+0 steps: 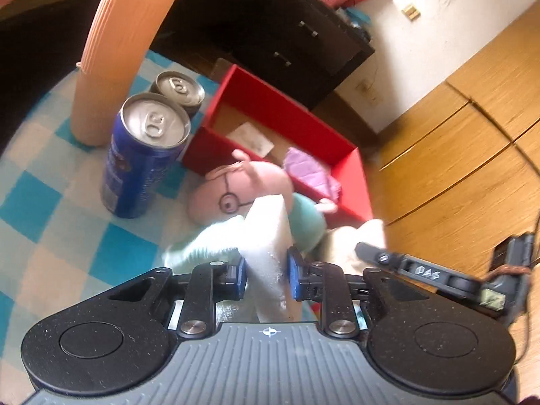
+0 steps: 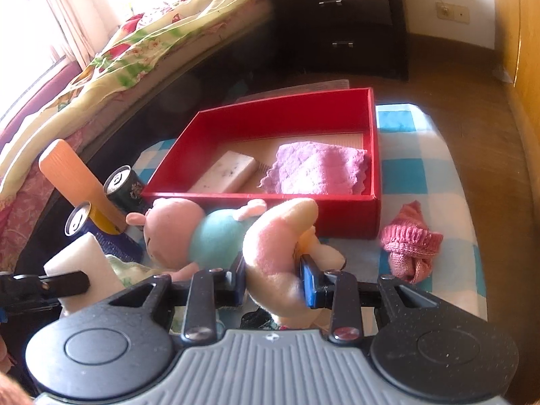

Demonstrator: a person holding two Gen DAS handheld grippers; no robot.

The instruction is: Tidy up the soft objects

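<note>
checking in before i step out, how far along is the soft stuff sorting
Partly done. The purple cloth and a pale block already lie in the red box. In hand: the left tool is shut on a white foam block, the right tool on the pink and cream plush. Left on the checked cloth: the pig plush and the pink knit piece.

A white foam block (image 1: 268,233) stands clamped upright; beside it, the pink plush pig (image 2: 202,233) and pink-and-cream plush toy (image 2: 273,253) lie before the red box (image 2: 351,216).
</note>
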